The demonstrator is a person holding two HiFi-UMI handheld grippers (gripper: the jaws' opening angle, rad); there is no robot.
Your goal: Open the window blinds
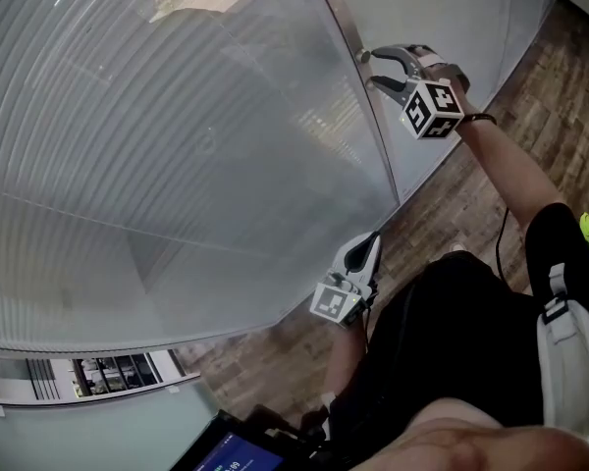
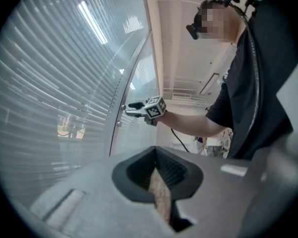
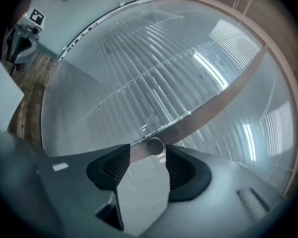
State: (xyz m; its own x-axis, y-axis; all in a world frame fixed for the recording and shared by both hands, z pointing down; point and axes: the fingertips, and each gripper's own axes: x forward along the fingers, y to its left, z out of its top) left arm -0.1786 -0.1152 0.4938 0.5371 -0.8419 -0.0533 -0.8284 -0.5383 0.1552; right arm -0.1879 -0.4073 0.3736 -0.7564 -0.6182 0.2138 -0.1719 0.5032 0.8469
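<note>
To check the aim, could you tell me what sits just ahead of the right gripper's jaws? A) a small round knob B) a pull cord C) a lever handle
A: the right gripper view shows a small round knob just beyond the right gripper's parted jaws.

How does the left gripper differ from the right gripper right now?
The left gripper has its jaws together with nothing between them. The right gripper has its jaws apart, with a small round knob at their tips. The left gripper is held low, while the right gripper is raised at the window frame. Both have the same grey build.
</note>
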